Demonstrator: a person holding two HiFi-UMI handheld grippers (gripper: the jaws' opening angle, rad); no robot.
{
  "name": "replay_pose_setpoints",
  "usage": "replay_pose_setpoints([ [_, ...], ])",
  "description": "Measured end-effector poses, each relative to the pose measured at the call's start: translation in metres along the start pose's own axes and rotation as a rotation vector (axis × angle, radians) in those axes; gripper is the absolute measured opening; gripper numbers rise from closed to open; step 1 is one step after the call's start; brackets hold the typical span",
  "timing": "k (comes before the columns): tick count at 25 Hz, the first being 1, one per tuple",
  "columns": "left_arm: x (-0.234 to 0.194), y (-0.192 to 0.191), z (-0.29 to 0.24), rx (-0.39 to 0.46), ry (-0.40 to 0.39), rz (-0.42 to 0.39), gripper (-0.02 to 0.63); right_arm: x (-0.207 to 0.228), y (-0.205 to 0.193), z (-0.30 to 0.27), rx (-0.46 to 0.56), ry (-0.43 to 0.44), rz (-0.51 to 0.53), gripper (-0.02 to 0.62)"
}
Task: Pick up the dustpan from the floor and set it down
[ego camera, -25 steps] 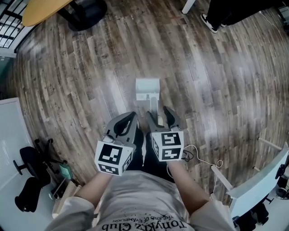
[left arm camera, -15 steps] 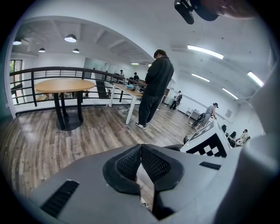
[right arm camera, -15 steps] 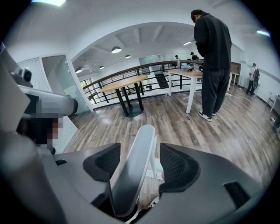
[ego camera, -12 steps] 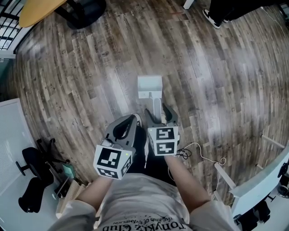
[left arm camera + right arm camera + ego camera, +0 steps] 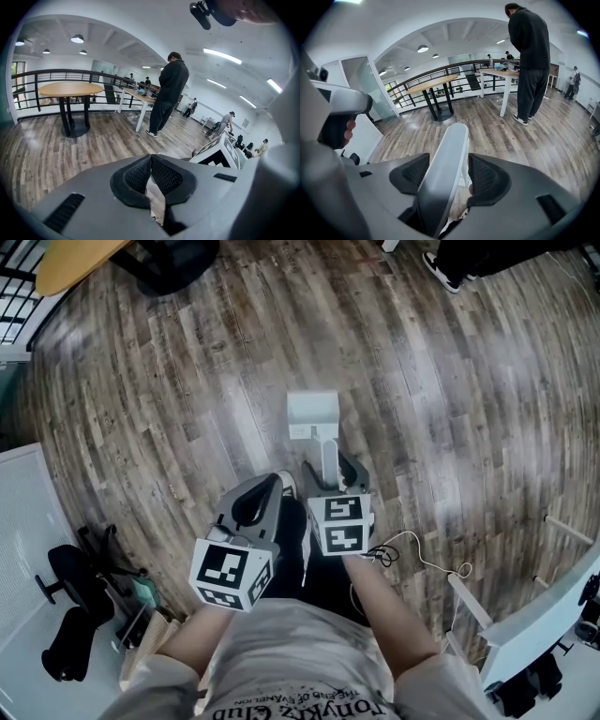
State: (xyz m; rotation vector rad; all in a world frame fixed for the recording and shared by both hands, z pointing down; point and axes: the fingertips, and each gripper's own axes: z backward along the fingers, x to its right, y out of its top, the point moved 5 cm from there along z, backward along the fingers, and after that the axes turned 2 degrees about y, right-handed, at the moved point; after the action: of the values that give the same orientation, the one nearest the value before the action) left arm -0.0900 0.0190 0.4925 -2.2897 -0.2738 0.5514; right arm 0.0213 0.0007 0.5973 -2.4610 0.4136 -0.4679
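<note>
A pale grey dustpan (image 5: 312, 413) lies on the wooden floor, its handle (image 5: 328, 456) pointing back at me. My right gripper (image 5: 330, 471) is lowered over that handle, one jaw on each side. In the right gripper view the handle (image 5: 452, 140) runs up between the two black pads and nearly fills the gap of the right gripper (image 5: 449, 158), whose jaws stand wide open. My left gripper (image 5: 277, 482) hangs to the left of the handle, apart from it. In the left gripper view the left gripper (image 5: 150, 161) is shut, pads meeting at the tips with nothing between them.
A round wooden table (image 5: 84, 259) on a black base stands far left. A person in dark clothes (image 5: 529, 61) stands by a white table beyond the dustpan. White furniture (image 5: 525, 624) and a thin cable (image 5: 422, 563) are at my right; black gear (image 5: 66, 615) at my left.
My right gripper has sunk and slid forward over the dustpan's handle, so the handle now sits deeper between its jaws. The left gripper has hardly moved.
</note>
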Motion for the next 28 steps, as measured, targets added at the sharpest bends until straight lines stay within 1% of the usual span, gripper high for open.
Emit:
replay_pose_setpoints([
  [4,-0.002,-0.001,0.0,-0.003,0.004,0.001,0.023,-0.002,0.0,-0.003,-0.028,0.006,0.024,0.261],
  [6,-0.003,-0.001,0.001,-0.005,0.006,0.002,0.023,-0.003,0.001,-0.003,-0.041,-0.004,0.028,0.212],
  [7,-0.004,-0.001,0.002,-0.005,0.008,0.002,0.023,-0.003,0.001,-0.003,-0.047,-0.007,0.026,0.162],
  [8,-0.005,-0.002,0.002,-0.006,0.01,0.003,0.023,-0.002,0.0,-0.002,-0.052,-0.009,0.019,0.138],
  [15,-0.009,-0.002,0.004,-0.006,0.013,0.003,0.023,0.008,-0.003,-0.002,-0.044,-0.024,-0.059,0.074],
  [21,-0.005,-0.004,0.004,-0.013,0.014,-0.004,0.023,0.009,-0.005,0.003,-0.03,-0.001,-0.066,0.069],
  [28,-0.003,-0.001,0.008,-0.007,0.014,-0.014,0.023,0.005,-0.006,0.01,-0.037,0.028,-0.053,0.067],
])
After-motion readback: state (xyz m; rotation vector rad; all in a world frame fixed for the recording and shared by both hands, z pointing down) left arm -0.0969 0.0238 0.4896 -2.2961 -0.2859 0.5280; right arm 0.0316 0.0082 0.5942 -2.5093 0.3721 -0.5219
